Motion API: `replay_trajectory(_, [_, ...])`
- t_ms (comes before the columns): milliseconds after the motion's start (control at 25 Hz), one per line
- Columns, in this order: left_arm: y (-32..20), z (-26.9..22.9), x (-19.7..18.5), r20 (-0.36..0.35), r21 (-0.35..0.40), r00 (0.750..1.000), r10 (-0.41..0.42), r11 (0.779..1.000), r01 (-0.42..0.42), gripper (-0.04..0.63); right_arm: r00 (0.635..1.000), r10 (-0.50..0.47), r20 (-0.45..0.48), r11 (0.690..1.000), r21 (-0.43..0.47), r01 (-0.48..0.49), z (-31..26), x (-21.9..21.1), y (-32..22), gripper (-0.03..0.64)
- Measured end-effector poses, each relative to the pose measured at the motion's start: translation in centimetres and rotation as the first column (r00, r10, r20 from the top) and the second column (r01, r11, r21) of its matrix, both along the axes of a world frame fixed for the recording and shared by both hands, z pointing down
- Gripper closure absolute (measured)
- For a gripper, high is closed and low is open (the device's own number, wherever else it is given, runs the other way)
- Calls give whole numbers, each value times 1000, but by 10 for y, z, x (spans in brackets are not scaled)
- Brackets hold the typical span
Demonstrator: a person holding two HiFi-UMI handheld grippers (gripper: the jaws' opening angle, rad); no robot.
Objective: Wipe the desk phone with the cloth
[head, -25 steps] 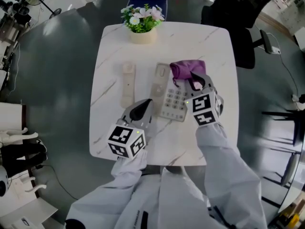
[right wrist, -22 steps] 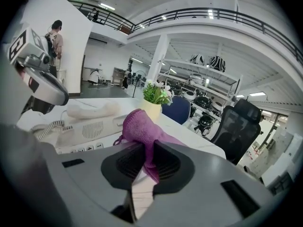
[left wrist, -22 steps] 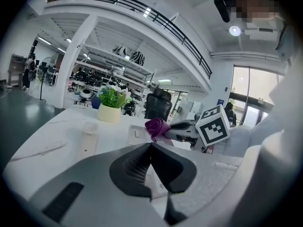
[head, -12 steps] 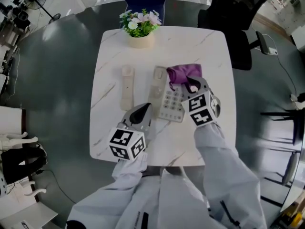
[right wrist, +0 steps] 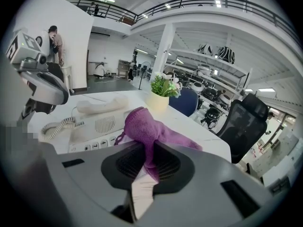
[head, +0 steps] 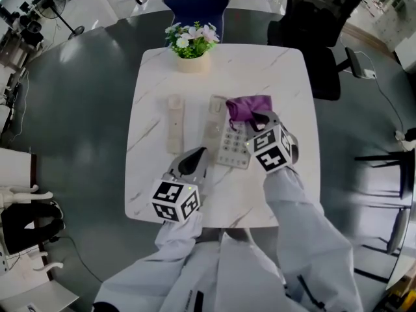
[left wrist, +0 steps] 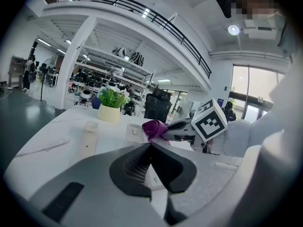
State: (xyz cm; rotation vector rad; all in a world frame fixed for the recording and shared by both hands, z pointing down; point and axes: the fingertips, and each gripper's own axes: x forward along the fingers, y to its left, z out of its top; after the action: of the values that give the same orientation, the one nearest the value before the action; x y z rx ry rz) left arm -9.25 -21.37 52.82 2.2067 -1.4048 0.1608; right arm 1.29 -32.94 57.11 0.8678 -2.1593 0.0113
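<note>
Head view, nearest first: the left gripper point(head: 194, 160) hangs clenched and empty over the marble table point(head: 292, 96), just beside the desk phone point(head: 229, 149). The right gripper point(head: 259, 121) pinches the purple cloth point(head: 250, 106) at the phone's far right corner. The handset point(head: 174, 123) lies to the left, with a flower pot point(head: 191, 52) beyond.

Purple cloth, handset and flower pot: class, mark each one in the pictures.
purple cloth point(right wrist: 142, 124), right gripper view, on its bunched top fold.
handset point(head: 173, 123), head view, on the middle of its grip.
flower pot point(head: 191, 62), head view, on its cream side wall.
</note>
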Motion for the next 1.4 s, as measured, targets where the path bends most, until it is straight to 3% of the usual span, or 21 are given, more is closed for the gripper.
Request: replay_trajectory(1400, [35, -10, -3, -12, 16, 1000, 11, 1000, -11, 597, 998, 32, -59, 993, -110, -39, 14, 2, 60, 581])
